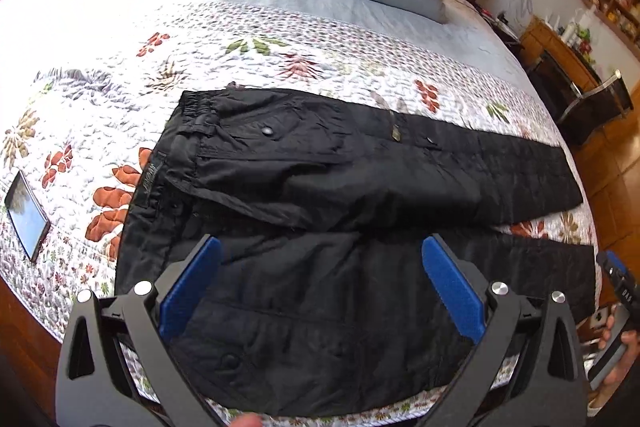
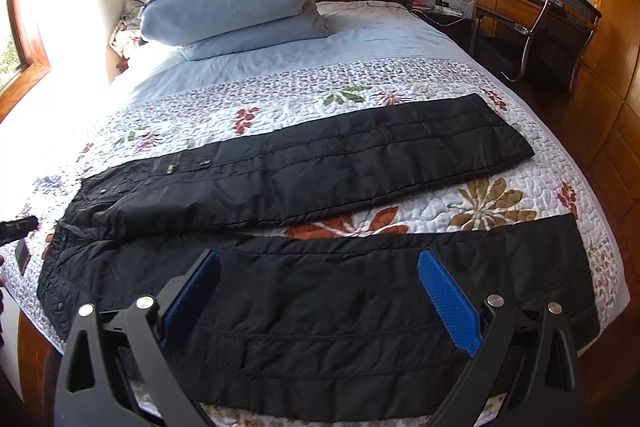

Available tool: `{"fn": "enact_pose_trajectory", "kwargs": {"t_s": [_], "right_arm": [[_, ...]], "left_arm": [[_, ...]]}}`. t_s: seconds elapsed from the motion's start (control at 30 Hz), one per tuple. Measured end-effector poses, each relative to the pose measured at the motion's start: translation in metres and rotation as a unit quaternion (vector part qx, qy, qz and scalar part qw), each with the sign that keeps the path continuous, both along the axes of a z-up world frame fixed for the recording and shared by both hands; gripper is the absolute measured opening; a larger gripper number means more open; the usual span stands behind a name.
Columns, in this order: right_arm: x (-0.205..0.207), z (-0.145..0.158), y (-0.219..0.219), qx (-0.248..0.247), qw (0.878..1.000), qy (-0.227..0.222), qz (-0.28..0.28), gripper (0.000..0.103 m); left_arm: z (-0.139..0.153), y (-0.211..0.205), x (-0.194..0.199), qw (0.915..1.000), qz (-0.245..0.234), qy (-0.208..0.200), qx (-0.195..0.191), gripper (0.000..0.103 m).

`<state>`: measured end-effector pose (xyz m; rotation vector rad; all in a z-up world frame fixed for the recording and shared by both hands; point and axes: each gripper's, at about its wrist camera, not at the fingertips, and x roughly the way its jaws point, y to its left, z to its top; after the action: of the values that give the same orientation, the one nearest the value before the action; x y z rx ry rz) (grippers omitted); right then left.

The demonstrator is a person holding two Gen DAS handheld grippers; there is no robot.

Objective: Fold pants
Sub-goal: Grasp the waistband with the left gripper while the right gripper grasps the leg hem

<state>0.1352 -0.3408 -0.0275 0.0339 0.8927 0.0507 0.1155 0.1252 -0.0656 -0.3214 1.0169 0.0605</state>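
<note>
A dark-screened rectangular phone [image 1: 26,215] lies on the floral quilted bedspread [image 1: 248,55], left of the waistband. The black padded pants [image 1: 320,179] lie flat across the bed, legs spread apart and running rightward. The left gripper [image 1: 320,279] hovers over the upper near leg, jaws wide apart, holding nothing. The right gripper [image 2: 318,291] hovers over the lower near leg, likewise wide open and empty. Folded pale blue duvets [image 2: 236,3] are stacked by the headboard.
</note>
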Motion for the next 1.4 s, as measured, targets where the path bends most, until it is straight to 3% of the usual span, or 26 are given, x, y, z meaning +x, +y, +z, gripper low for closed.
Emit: {"fn": "enact_pose_trajectory", "kwargs": {"t_s": [0.1, 0.23, 0.37, 0.5, 0.67, 0.73, 0.77, 0.87, 1.03, 1.17, 1.3, 1.4], "right_arm": [[0.035, -0.005, -0.020, -0.022, 1.000, 0.007, 0.005, 0.100], [0.075, -0.017, -0.036, -0.023, 0.999, 0.023, 0.017, 0.100], [0.102, -0.035, -0.035, -0.038, 0.998, 0.038, 0.029, 0.100], [0.119, -0.053, -0.026, -0.059, 0.996, 0.047, 0.057, 0.100], [0.137, -0.066, -0.025, -0.073, 0.993, 0.057, 0.076, 0.100], [0.143, -0.066, -0.030, -0.077, 0.992, 0.053, 0.081, 0.100], [0.146, -0.065, -0.033, -0.080, 0.992, 0.049, 0.081, 0.100], [0.158, -0.061, -0.051, -0.084, 0.993, 0.039, 0.069, 0.100], [0.192, -0.050, -0.106, -0.069, 0.997, 0.022, 0.020, 0.100], [0.243, -0.053, -0.163, -0.072, 0.996, 0.048, -0.015, 0.100], [0.303, -0.075, -0.211, -0.059, 0.991, 0.114, -0.031, 0.099], [0.337, -0.091, -0.230, -0.055, 0.988, 0.135, -0.053, 0.099]], "left_arm": [[-0.013, 0.060, 0.036, 0.9978, 0.052, 0.020, -0.036, 0.100], [-0.042, 0.131, 0.087, 0.9887, 0.110, 0.081, -0.063, 0.100], [-0.080, 0.169, 0.130, 0.9745, 0.116, 0.133, -0.138, 0.100], [-0.116, 0.178, 0.164, 0.9610, 0.113, 0.185, -0.171, 0.100], [-0.130, 0.157, 0.194, 0.9662, 0.077, 0.220, -0.110, 0.098], [-0.127, 0.148, 0.199, 0.9706, 0.066, 0.218, -0.079, 0.065], [-0.125, 0.144, 0.202, 0.9709, 0.066, 0.226, -0.045, 0.049], [-0.123, 0.139, 0.204, 0.9725, 0.059, 0.224, -0.022, 0.039], [-0.102, 0.133, 0.192, 0.9800, 0.078, 0.178, -0.041, 0.021], [-0.081, 0.117, 0.185, 0.9880, 0.065, 0.138, -0.025, 0.019], [-0.078, 0.115, 0.180, 0.9894, 0.073, 0.123, -0.028, 0.018], [-0.084, 0.115, 0.181, 0.9894, 0.081, 0.118, -0.029, 0.018]]}}
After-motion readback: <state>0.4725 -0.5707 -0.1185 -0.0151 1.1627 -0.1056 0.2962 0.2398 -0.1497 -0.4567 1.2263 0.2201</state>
